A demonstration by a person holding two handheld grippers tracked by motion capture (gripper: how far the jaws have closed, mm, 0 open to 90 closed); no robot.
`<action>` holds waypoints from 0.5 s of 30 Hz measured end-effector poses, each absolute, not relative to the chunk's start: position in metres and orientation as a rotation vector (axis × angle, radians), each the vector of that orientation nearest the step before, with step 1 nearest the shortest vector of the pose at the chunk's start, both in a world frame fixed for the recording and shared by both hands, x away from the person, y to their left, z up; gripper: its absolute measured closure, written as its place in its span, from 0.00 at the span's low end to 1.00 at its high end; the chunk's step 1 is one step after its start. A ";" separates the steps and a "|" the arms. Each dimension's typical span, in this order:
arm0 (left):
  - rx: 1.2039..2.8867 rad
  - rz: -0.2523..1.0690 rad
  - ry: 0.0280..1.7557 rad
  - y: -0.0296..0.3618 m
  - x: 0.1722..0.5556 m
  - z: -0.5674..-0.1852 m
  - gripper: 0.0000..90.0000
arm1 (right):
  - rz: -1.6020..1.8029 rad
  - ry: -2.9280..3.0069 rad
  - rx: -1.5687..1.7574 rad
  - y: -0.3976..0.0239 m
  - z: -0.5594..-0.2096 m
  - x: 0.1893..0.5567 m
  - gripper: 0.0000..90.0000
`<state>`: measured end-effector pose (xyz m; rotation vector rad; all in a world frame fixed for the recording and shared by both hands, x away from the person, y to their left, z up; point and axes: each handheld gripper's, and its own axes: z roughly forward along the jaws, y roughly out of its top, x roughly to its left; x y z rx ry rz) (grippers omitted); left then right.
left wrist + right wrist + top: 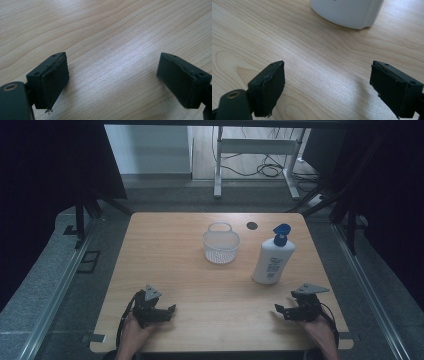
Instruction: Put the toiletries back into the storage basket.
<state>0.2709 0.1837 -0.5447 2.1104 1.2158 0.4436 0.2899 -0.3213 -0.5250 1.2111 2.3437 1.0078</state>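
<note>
The white lotion bottle (272, 258) with its blue pump top stands upright at the right of the tabletop (165, 265), just ahead of the right hand-held gripper (285, 310), its base showing close beyond the jaws in the right gripper view (347, 12). That gripper is released, nothing between its pads. The left hand-held gripper (167, 312) rests near the front edge, also released and empty. A white mesh basket (221, 245) sits beside the bottle. This looks like the approach: next, the right gripper must reach forward and straddle the bottle's body.
</note>
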 end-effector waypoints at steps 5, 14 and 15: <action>2.110 0.443 1.216 0.184 0.271 -0.545 0.11 | 0.966 2.383 1.194 -0.323 -0.520 0.294 0.19; 2.109 0.443 1.217 0.184 0.271 -0.545 0.11 | 1.031 2.334 1.277 -0.333 -0.509 0.302 0.50; 2.109 0.443 1.217 0.184 0.271 -0.545 0.11 | 1.037 2.329 1.292 -0.335 -0.508 0.303 0.54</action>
